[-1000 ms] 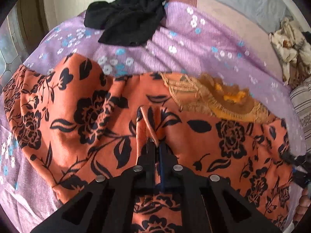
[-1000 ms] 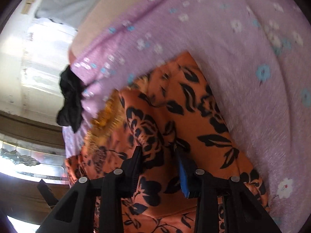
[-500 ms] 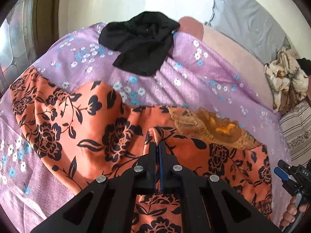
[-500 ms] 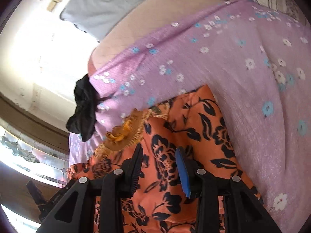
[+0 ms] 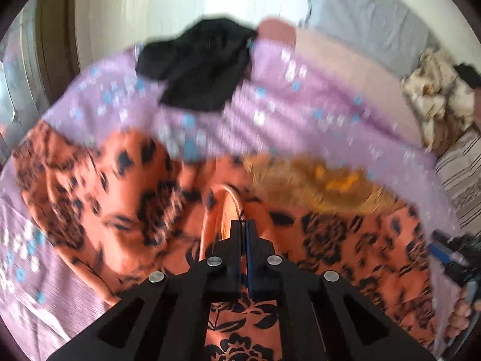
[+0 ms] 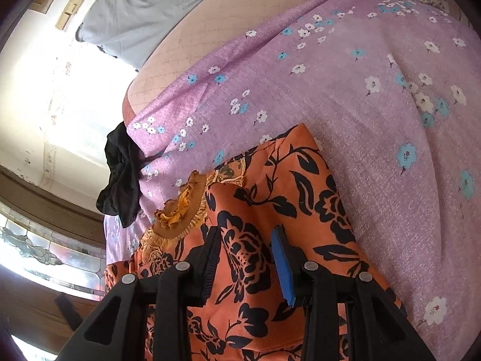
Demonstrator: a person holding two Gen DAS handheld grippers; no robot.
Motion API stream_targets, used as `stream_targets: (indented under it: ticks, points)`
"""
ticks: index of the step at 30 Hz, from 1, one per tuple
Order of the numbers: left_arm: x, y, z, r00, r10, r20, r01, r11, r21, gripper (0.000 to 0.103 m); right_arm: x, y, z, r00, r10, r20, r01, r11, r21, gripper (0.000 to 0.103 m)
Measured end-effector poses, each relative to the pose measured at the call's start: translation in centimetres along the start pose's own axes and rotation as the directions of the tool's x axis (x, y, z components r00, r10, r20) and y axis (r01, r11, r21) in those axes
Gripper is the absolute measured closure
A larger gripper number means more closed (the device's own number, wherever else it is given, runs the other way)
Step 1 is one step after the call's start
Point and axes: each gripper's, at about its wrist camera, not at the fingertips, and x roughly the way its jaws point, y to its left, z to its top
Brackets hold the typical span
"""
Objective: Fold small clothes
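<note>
The left hand-held gripper [image 5: 243,225] pinches the orange garment [image 5: 120,198]; the right hand-held gripper [image 6: 246,258] grasps its fold.

Ahead of the jaws, past the orange garment [image 6: 270,210], bare purple sheet [image 6: 375,120] lies free. A black cloth [image 5: 198,66] blocks farther ahead; a crumpled cream cloth [image 5: 436,99] sits far right.

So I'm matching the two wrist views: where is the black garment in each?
Left wrist: black garment top centre, on the purple sheet's far edge.
Right wrist: black garment at left, middle height, on that sheet's edge.
Shared landmark: mustard ruffled cloth.
</note>
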Motion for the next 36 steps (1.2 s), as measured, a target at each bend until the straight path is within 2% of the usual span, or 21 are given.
stream_targets:
  ticks: [2, 5, 8, 10, 13, 15, 16, 17, 18, 20, 21, 23, 25, 26, 29, 31, 32, 33, 36]
  points:
    - [-1.3, 0.8, 0.6, 1.0, 0.001, 0.025, -0.001, 1.0, -0.013, 0.101, -0.1, 0.1, 0.0, 1.0, 0.012, 0.011, -0.012, 1.0, -0.004, 0.065]
    - [-1.3, 2.5, 0.8, 0.999, 0.047, 0.014, -0.046, 0.998, -0.054, 0.101, -0.3, 0.9, -0.2, 0.999, 0.04, 0.032, -0.039, 0.998, -0.04, 0.065]
    - [-0.6, 4.2, 0.7, 0.995, 0.101, -0.019, -0.102, 0.99, -0.099, 0.101, -0.1, 1.7, -0.5, 0.998, 0.057, 0.03, -0.055, 0.996, -0.069, 0.065]
    - [-0.1, 4.7, 0.7, 0.995, 0.087, -0.043, -0.092, 0.989, -0.116, 0.101, 0.1, 2.0, -0.7, 0.997, 0.071, 0.031, -0.069, 0.995, -0.074, 0.065]
    - [0.5, 4.7, 0.7, 0.989, 0.125, -0.074, -0.132, 0.987, -0.09, 0.099, 0.5, 2.6, -1.1, 0.997, 0.072, 0.025, -0.069, 0.992, -0.105, 0.065]
    - [0.8, 5.2, 0.7, 0.977, 0.194, -0.087, -0.201, 0.976, -0.082, 0.099, 1.7, 2.8, -1.5, 0.998, 0.054, -0.019, -0.056, 0.99, -0.126, 0.064]
    - [0.6, 5.7, 0.7, 0.972, 0.22, -0.08, -0.226, 0.971, -0.083, 0.099, 2.7, 2.7, -1.7, 0.997, 0.049, -0.066, -0.057, 0.99, -0.125, 0.064]
    - [0.1, 6.5, 0.7, 0.969, 0.237, -0.072, -0.243, 0.965, -0.094, 0.099, 4.5, 2.4, -2.1, 0.987, 0.028, -0.159, -0.047, 0.992, -0.115, 0.064]
    - [-0.4, 7.7, 0.9, 0.964, 0.256, -0.067, -0.263, 0.956, -0.131, 0.099, 5.7, 2.0, -2.5, 0.978, 0.007, -0.208, -0.029, 0.994, -0.101, 0.064]
    - [-1.4, 10.7, 0.9, 0.957, 0.281, -0.068, -0.289, 0.93, -0.227, 0.099, 5.9, 1.9, -2.5, 0.984, 0.009, -0.178, -0.028, 0.994, -0.103, 0.065]
    - [-1.9, 12.7, 0.9, 0.949, 0.306, -0.077, -0.315, 0.905, -0.287, 0.099, 5.7, 2.3, -2.4, 0.985, 0.002, -0.172, -0.022, 0.993, -0.117, 0.064]
    - [-2.9, 17.1, 0.3, 0.924, 0.366, -0.111, -0.378, 0.83, -0.41, 0.086, 4.9, 2.8, -2.3, 0.99, 0.026, -0.142, -0.043, 0.991, -0.123, 0.064]
    - [-3.2, 20.9, -0.6, 0.915, 0.371, -0.157, -0.397, 0.765, -0.507, 0.054, 4.1, 3.4, -2.5, 0.992, 0.052, -0.115, -0.068, 0.988, -0.137, 0.064]
    - [-3.3, 22.7, -1.2, 0.919, 0.352, -0.176, -0.388, 0.733, -0.559, 0.05, 3.8, 3.8, -2.6, 0.993, 0.06, -0.106, -0.076, 0.985, -0.157, 0.064]
    - [-3.5, 27.2, -2.9, 0.943, 0.276, -0.184, -0.324, 0.646, -0.691, 0.05, 3.6, 4.7, -2.9, 0.994, 0.064, -0.093, -0.08, 0.978, -0.193, 0.064]
    - [-3.4, 29.1, -3.5, 0.959, 0.233, -0.163, -0.274, 0.607, -0.746, 0.046, 3.8, 5.2, -3.1, 0.994, 0.055, -0.09, -0.073, 0.976, -0.207, 0.052]
    - [-3.2, 29.9, -3.7, 0.964, 0.216, -0.152, -0.254, 0.591, -0.766, 0.046, 3.9, 5.3, -3.3, 0.995, 0.055, -0.087, -0.072, 0.974, -0.213, 0.048]
    - [-3.1, 30.6, -3.8, 0.969, 0.205, -0.14, -0.235, 0.582, -0.779, 0.046, 4.0, 5.5, -3.4, 0.995, 0.053, -0.086, -0.071, 0.973, -0.221, 0.048]
    - [-2.8, 31.9, -2.9, 0.978, 0.185, -0.096, -0.186, 0.568, -0.802, 0.046, 4.4, 5.8, -3.7, 0.995, 0.041, -0.089, -0.062, 0.969, -0.239, 0.048]
